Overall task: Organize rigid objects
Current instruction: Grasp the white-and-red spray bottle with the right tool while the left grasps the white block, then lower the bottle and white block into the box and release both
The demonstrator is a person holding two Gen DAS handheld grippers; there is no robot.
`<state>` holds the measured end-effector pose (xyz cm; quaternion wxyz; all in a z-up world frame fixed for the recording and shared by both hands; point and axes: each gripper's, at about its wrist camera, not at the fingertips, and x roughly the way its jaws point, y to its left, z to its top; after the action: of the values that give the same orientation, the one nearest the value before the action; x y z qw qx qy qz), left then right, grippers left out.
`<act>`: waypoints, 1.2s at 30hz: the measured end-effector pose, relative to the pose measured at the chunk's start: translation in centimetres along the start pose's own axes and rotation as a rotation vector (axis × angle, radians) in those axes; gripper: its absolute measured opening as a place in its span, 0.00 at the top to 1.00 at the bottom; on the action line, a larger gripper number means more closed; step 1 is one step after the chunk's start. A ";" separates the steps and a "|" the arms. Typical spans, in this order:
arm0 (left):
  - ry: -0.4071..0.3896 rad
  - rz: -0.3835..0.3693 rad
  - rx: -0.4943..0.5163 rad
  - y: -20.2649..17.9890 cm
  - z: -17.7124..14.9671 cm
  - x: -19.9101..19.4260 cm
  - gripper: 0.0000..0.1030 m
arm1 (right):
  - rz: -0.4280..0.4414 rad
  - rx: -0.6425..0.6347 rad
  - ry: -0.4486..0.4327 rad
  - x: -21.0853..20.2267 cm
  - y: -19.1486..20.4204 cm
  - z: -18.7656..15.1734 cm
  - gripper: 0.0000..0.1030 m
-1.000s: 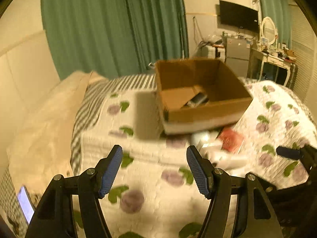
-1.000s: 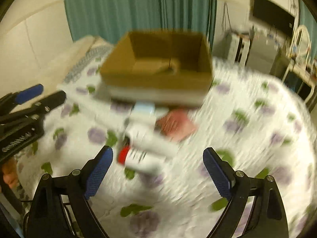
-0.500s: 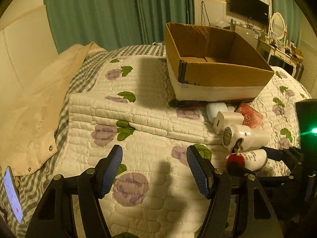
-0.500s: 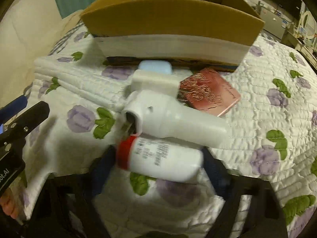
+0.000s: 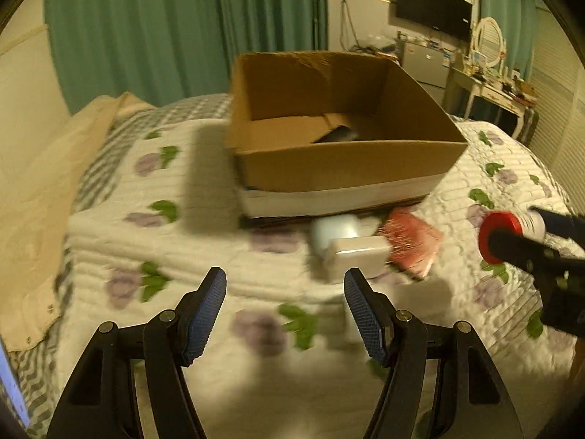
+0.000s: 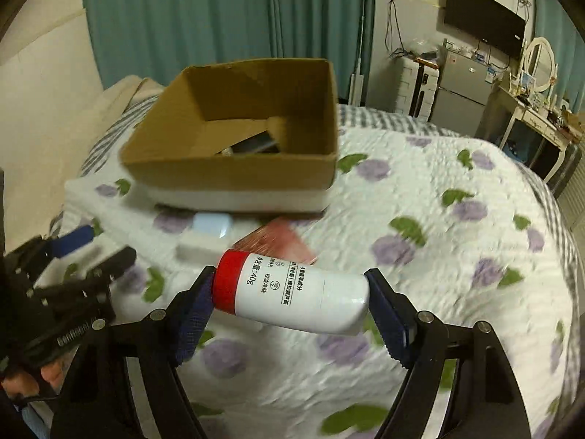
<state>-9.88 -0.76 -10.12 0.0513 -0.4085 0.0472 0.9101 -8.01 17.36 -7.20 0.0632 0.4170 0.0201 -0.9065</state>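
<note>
Right wrist view, left finger [image 6: 193, 314]: blue pad pressed against the red cap end of the bottle.
White bottle [image 6: 296, 294]: held lengthwise between both fingers, lying sideways, lifted clear of the quilt [image 6: 438, 256]; printed label faces the camera.
Right gripper [image 6: 290, 307]: clamped on the white bottle, cap on the left pad, base on the right pad.
Cardboard box [image 6: 237, 172]: ahead of the fingers, open top, dark items inside, contents unclear.
Pale blue case [image 6: 212, 224]: ahead of the left finger, just in front of the box.
White block [image 6: 201, 247]: touching the pale blue case on its near side.
Red packet [image 6: 278, 237]: beyond the bottle, partly hidden by it.
Left wrist view, left gripper [image 5: 285, 314]: fingers spread apart, nothing between them, above the quilt.
Same box [image 5: 340, 161]: ahead of the fingers, slightly right.
Red cap [image 5: 499, 236]: far right of the fingers, seen end-on in the other gripper.
</note>
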 end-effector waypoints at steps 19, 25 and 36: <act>0.093 -0.008 0.058 -5.8 1.7 6.9 0.32 | 0.058 0.074 0.022 5.3 -5.1 2.2 0.23; 0.086 -0.041 0.037 -5.5 1.6 5.9 0.45 | 0.045 0.058 0.004 4.7 -4.7 2.1 0.23; -0.080 -0.029 0.026 -4.0 4.0 -2.9 0.45 | 0.035 0.002 -0.102 -2.0 -2.9 3.1 0.23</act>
<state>-10.33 3.57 -5.47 0.0715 -0.3718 0.0510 0.9241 -9.47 20.13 -3.70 0.0798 0.3707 0.0084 -0.9253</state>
